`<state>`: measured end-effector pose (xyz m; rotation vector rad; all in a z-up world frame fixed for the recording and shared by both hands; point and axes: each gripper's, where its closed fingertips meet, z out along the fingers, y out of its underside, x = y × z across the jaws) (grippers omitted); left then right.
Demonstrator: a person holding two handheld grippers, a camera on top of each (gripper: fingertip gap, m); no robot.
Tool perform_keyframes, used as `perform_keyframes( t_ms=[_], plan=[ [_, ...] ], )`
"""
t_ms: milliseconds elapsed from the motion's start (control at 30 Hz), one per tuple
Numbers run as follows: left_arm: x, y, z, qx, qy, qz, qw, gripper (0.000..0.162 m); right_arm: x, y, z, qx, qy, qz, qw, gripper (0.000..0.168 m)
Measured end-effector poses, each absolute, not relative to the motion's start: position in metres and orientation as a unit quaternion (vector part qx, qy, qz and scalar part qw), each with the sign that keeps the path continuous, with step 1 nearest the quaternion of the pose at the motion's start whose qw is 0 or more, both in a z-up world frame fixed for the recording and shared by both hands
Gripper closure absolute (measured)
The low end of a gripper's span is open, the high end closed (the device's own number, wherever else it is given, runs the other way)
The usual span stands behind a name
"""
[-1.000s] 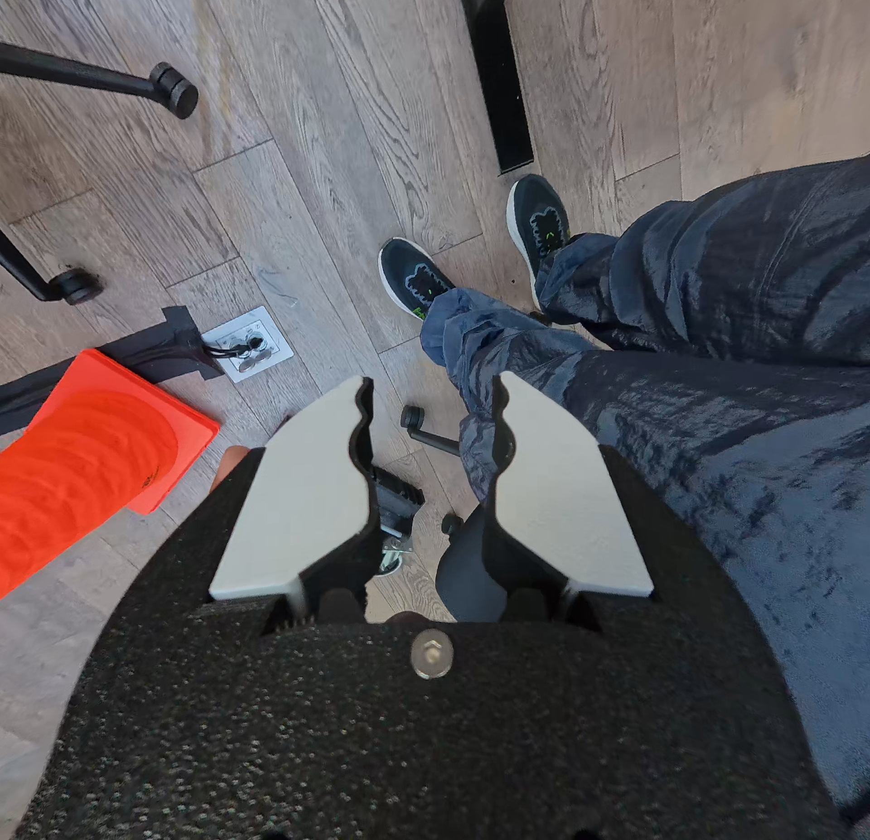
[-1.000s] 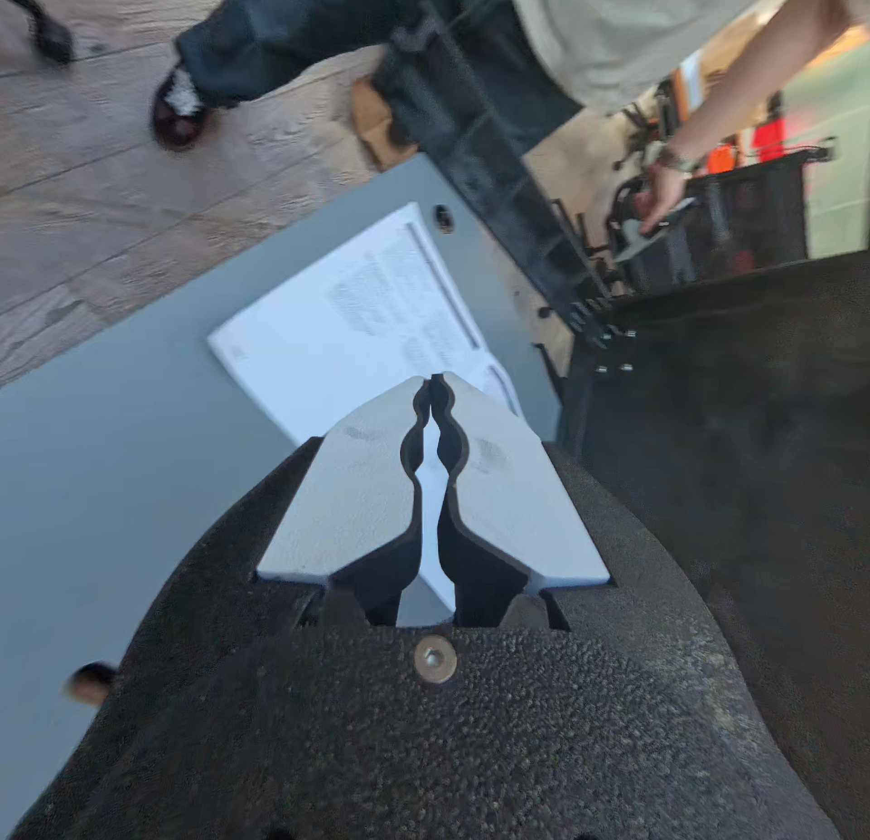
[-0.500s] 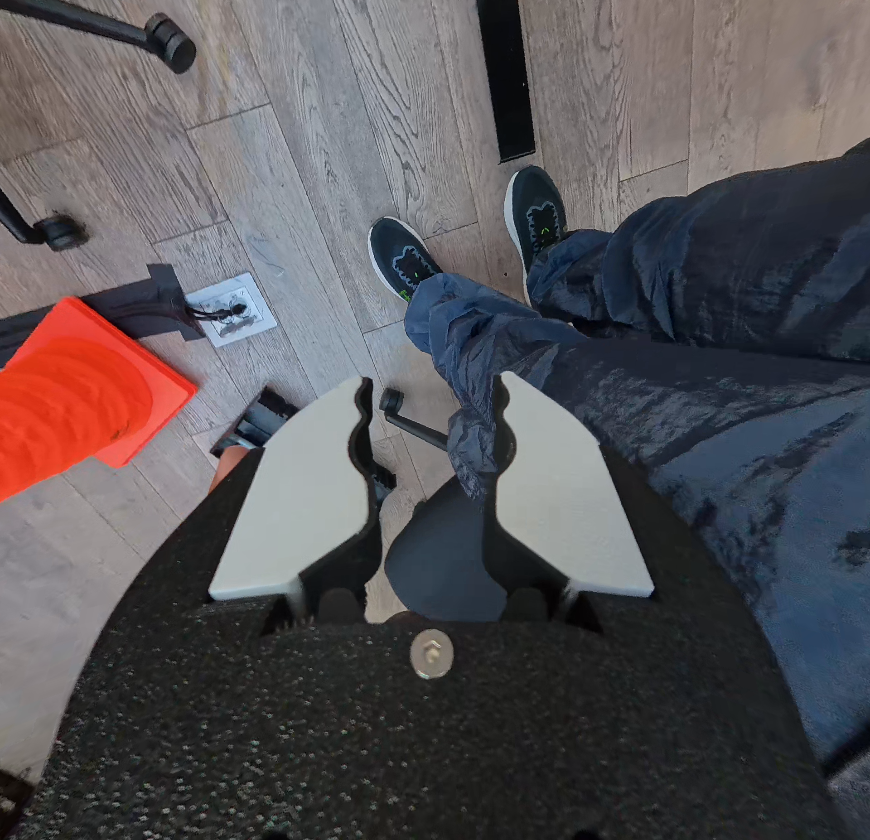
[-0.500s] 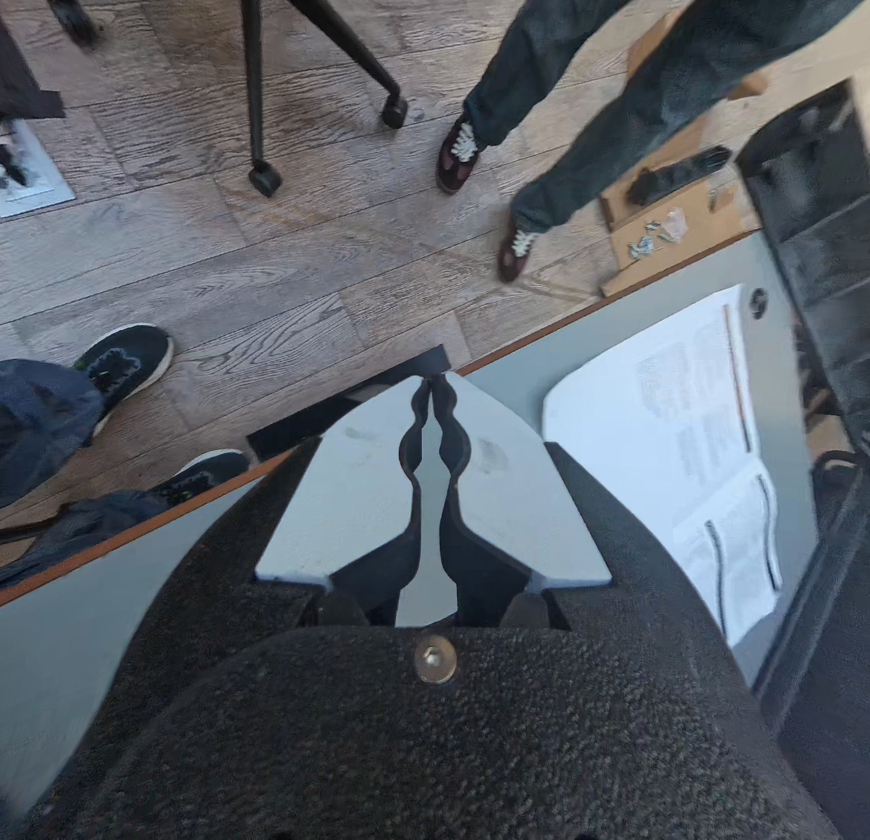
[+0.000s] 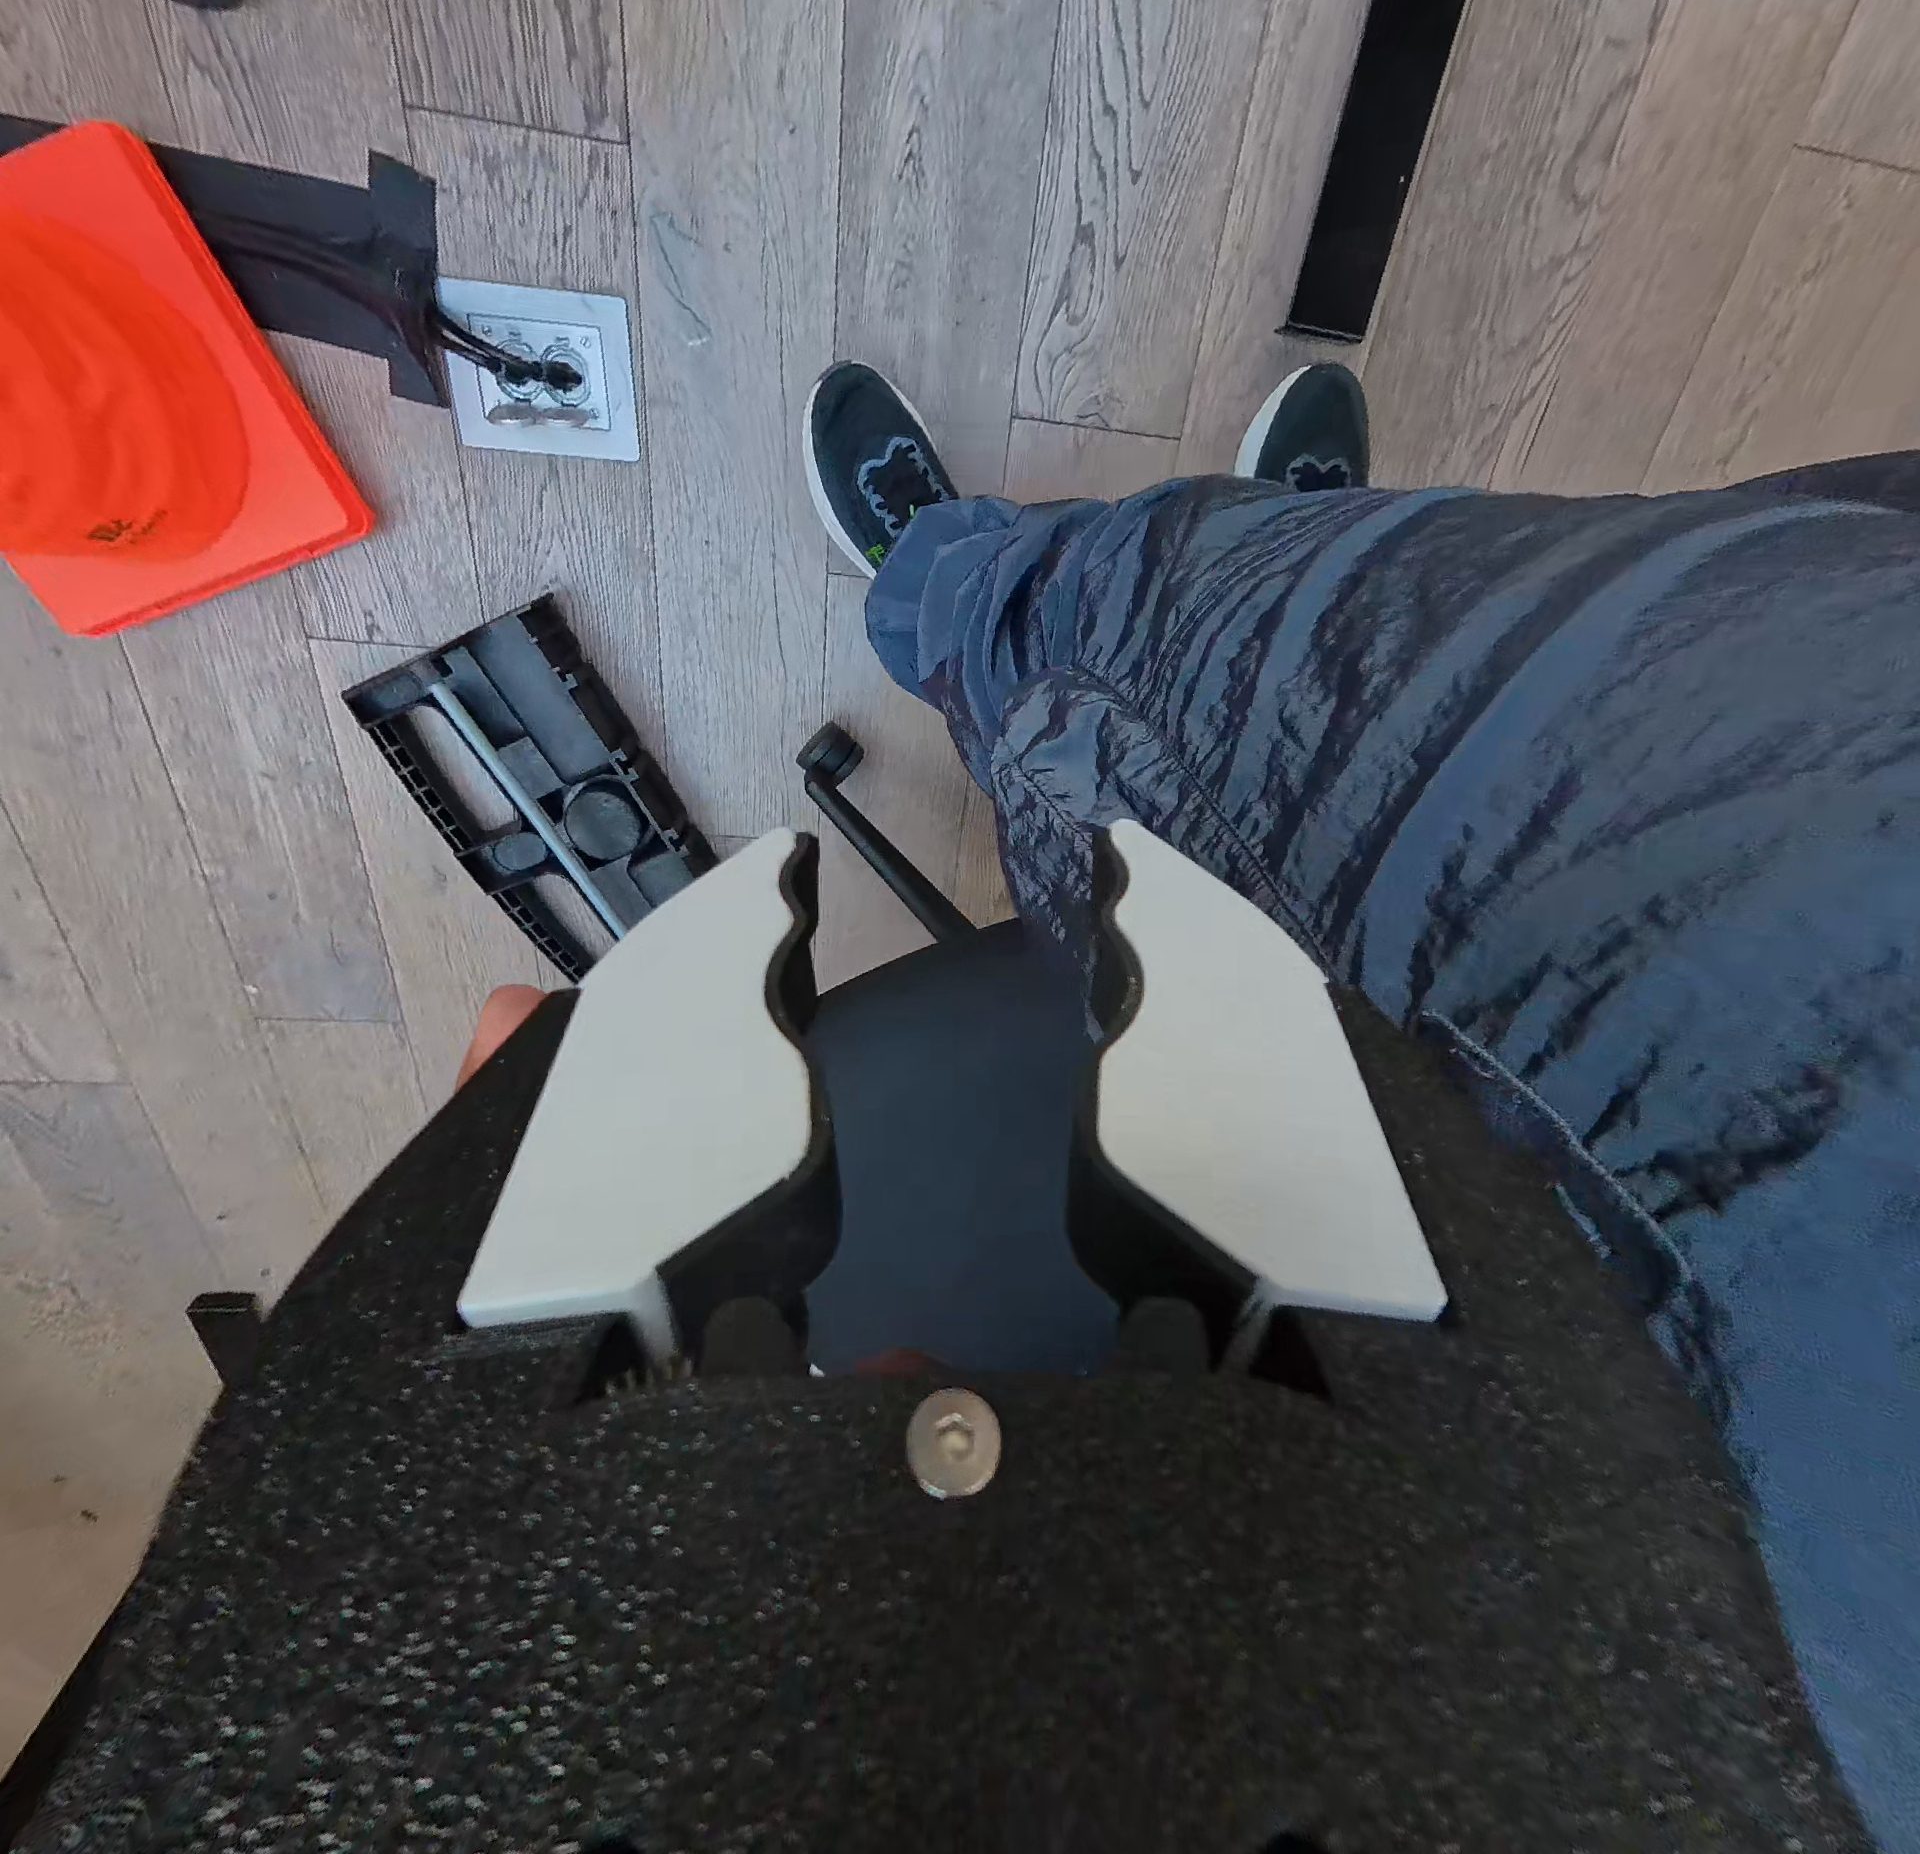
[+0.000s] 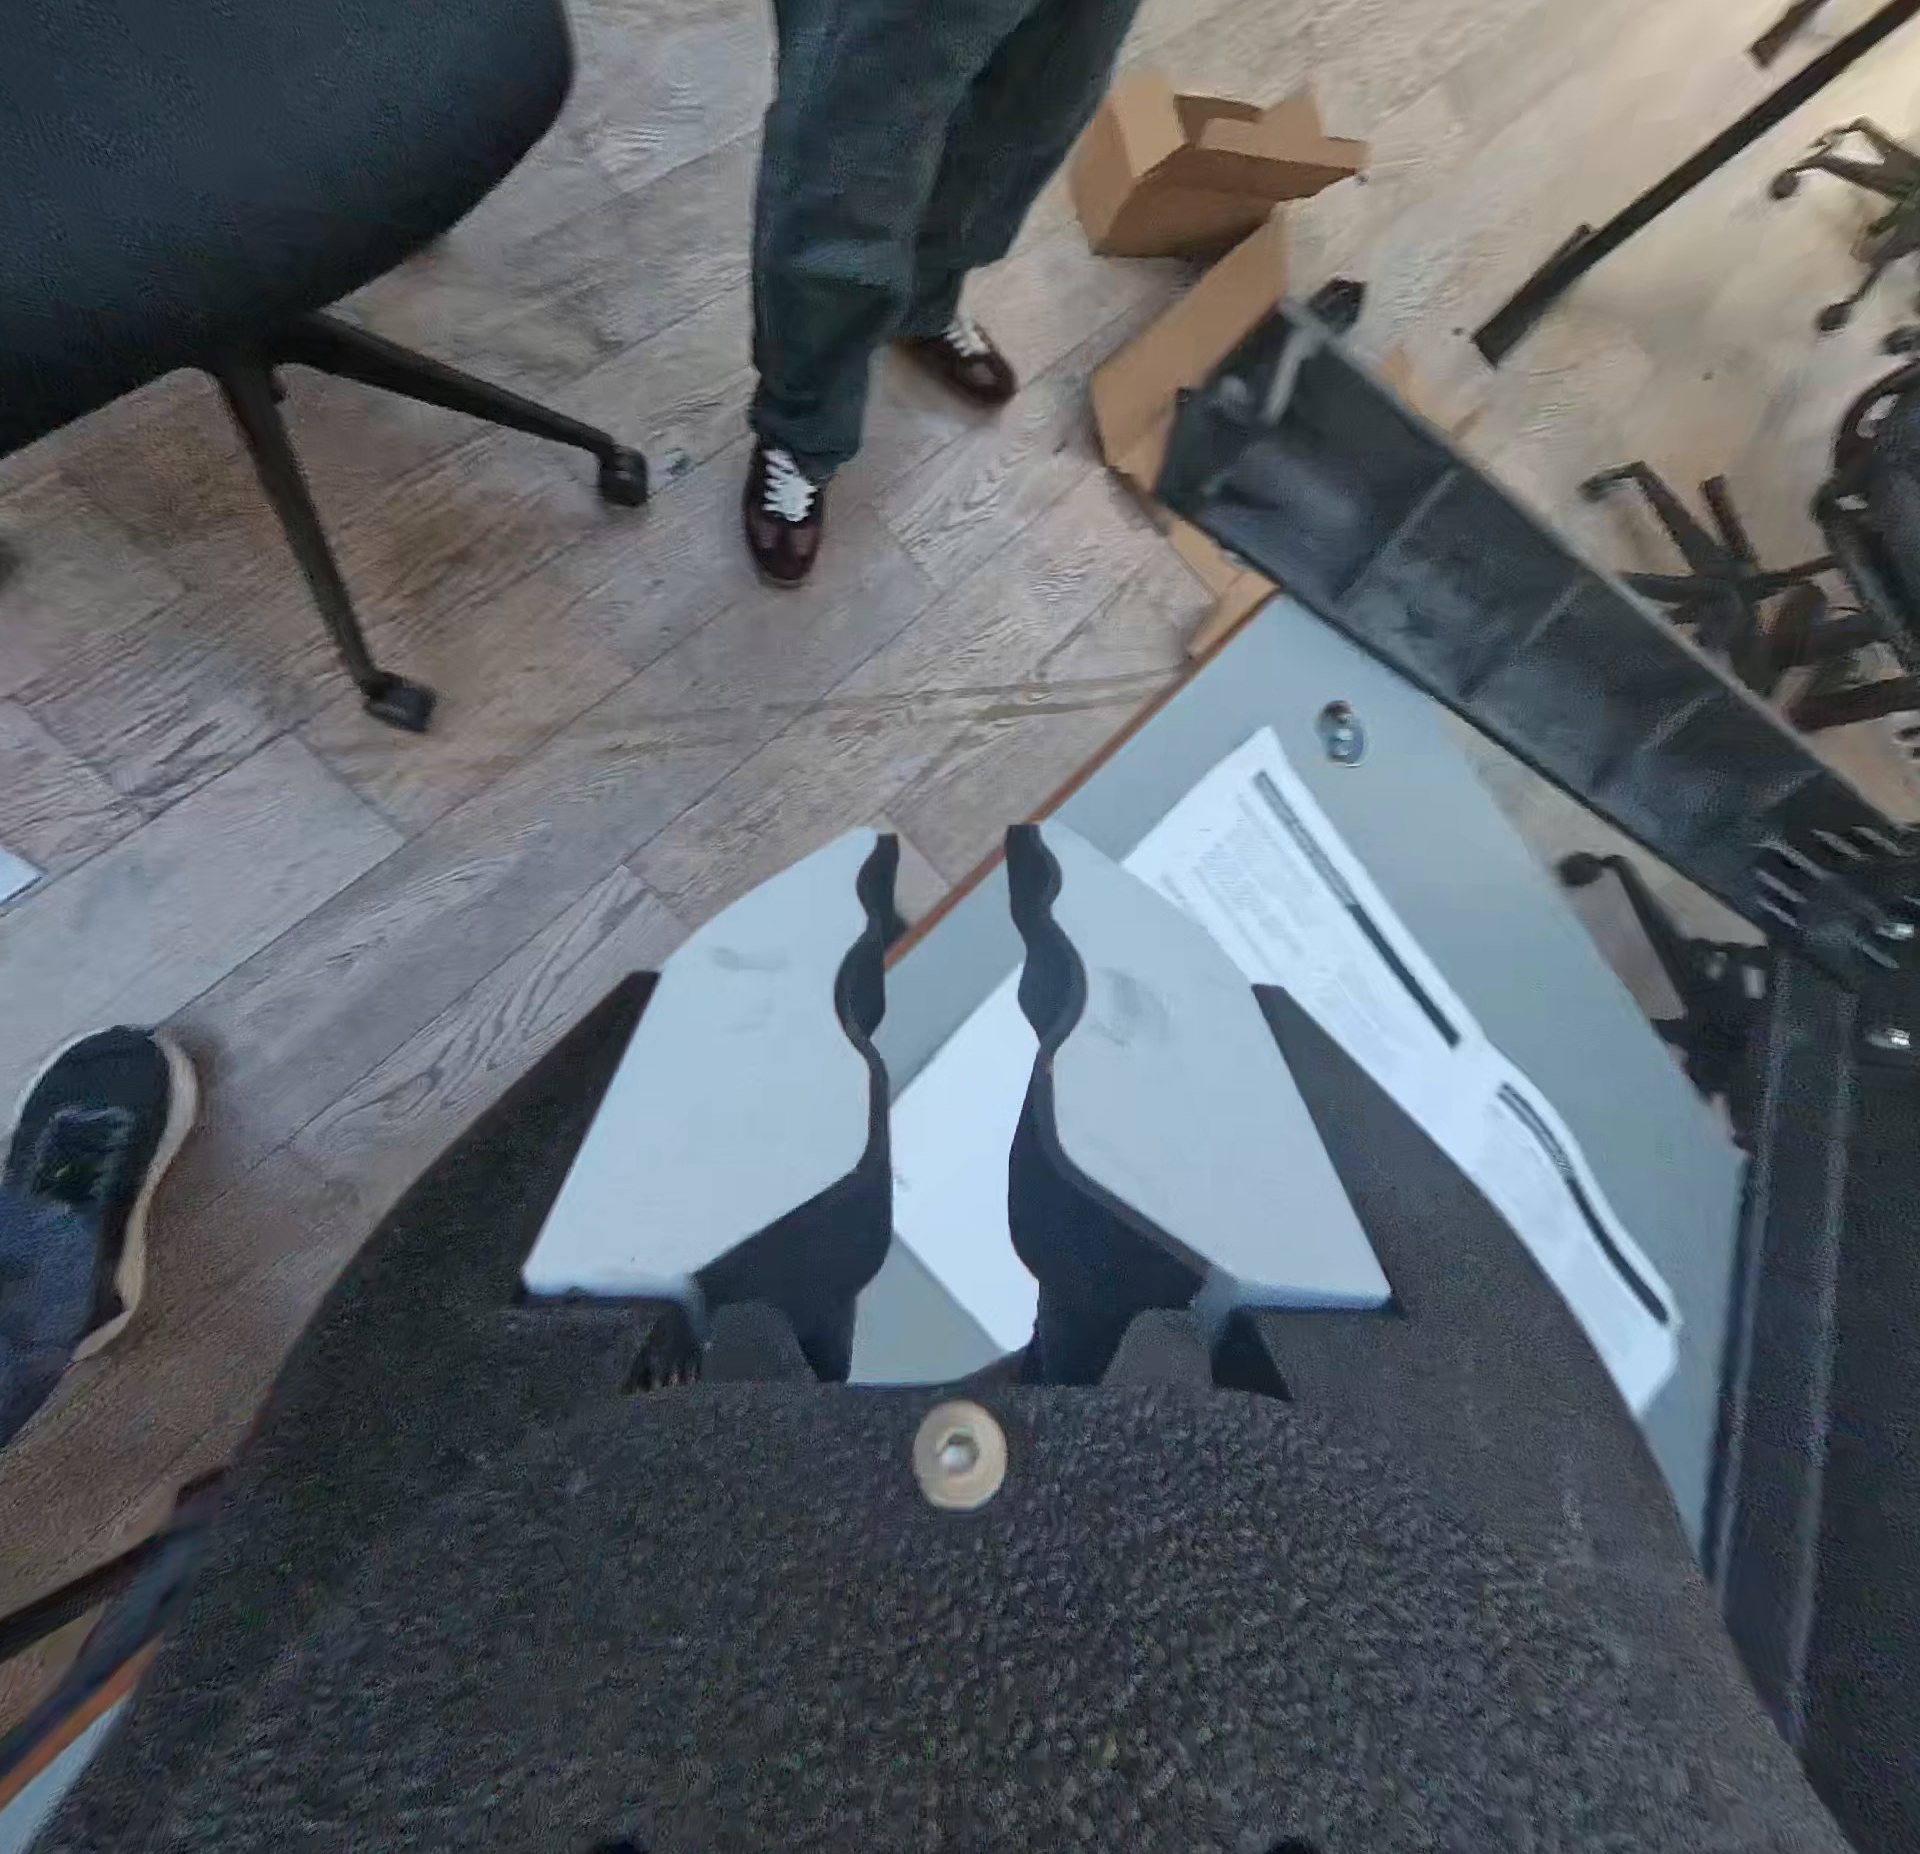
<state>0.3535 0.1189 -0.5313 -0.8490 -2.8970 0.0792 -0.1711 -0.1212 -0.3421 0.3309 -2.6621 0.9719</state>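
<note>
My left gripper is open and empty, held above a black chair seat and beside a person's leg in dark blue trousers. It points down at the wooden floor. My right gripper is open and empty, held above the edge of a grey table. A white printed sheet lies on the table just under and right of its fingers. A small metal washer lies on the table beyond the sheet.
On the floor are an orange cone, a floor socket plate, a black plastic part and a chair leg with caster. A black office chair, a standing person's legs, cardboard and a long black part show too. Across from one pair of fingers to the other is roughly 60 cm.
The right gripper has opened from nearly shut and swung away from the sheet toward the table's edge and floor. The left gripper has shifted over the chair seat, still open.
</note>
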Motion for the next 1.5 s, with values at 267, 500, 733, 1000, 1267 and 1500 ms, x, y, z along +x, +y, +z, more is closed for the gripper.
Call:
perform_keyframes(
  t_ms=[267,500,733,1000,1267,1500],
  plan=[
    [0.385,0.044,-0.530,-0.346,-0.933,-0.001,0.098,0.107,0.071,0.047,-0.519,0.283,-0.953,0.103,0.003,0.145],
    [0.406,-0.037,-0.536,-0.487,-0.868,-0.013,0.097,0.107,0.083,0.026,-0.514,0.188,-0.977,0.105,-0.003,0.145],
    [0.390,-0.094,-0.525,-0.482,-0.867,0.024,0.123,0.106,0.050,0.008,-0.504,0.108,-0.989,0.099,0.016,0.144],
    [0.382,-0.065,-0.546,-0.454,-0.880,-0.018,0.141,0.106,0.039,-0.026,-0.507,0.122,-0.988,0.091,0.022,0.144],
    [0.390,-0.087,-0.555,-0.463,-0.877,-0.052,0.114,0.107,0.008,-0.058,-0.528,0.107,-0.991,0.086,0.000,0.144],
    [0.333,-0.156,-0.537,-0.466,-0.877,-0.067,0.095,0.107,-0.040,-0.110,-0.535,0.082,-0.990,0.110,-0.045,0.145]
  ],
)
